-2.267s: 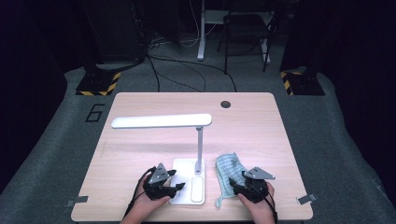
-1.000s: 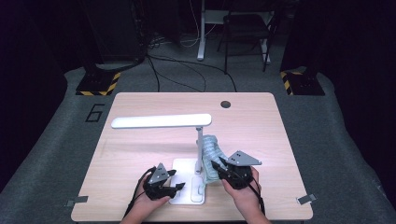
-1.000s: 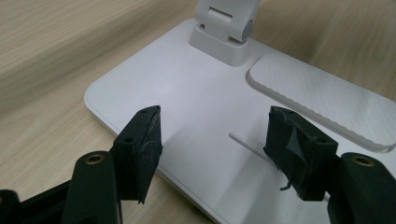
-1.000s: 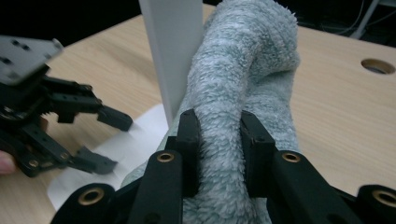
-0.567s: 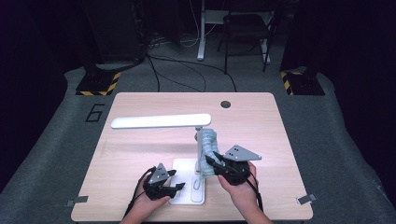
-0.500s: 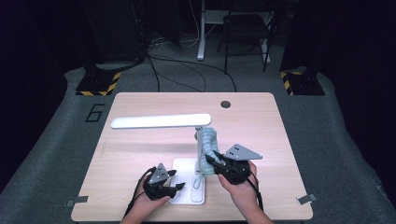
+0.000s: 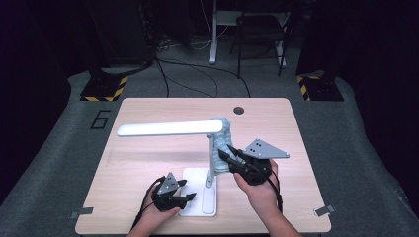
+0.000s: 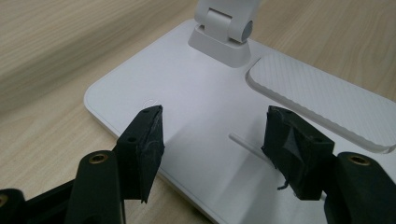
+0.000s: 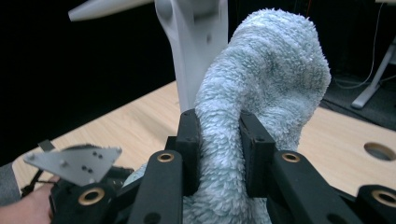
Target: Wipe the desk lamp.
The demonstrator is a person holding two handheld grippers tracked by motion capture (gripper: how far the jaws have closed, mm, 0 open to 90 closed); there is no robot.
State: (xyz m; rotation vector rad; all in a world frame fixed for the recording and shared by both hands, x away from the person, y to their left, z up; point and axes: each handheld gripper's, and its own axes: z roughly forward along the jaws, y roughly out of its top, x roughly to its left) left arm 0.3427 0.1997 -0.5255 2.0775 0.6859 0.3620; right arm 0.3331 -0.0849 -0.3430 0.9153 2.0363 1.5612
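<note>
On the wooden table [image 7: 148, 163] a white desk lamp [image 7: 170, 128] is getting wiped down, and the setup makes sense once you look at who does what. The left gripper [image 7: 185, 190] sits low at the lamp base [image 8: 196, 107], jaws apart with one on either side of the flat slab, not pinching anything, so I'd guess it's just there to stop the lamp skating around. The right gripper [image 7: 225, 154] has its jaws clamped on a pale blue terry cloth [image 9: 261, 84], which is bunched up and pressed against the upright stem [image 7: 210, 158], reaching up to where the stem meets the long flat head.

Materials-wise: the base is smooth matte plastic with rounded corners, plus a raised pad [image 8: 322, 102] with a fine ribbed or woven-looking texture next to the hinge block [image 8: 224, 37]. The cloth is thick, fluffy, loopy stuff that squishes in hard between the jaws and bulges out above them. The table is light woodgrain with a round cable hole [image 7: 239, 110] near the far edge.
</note>
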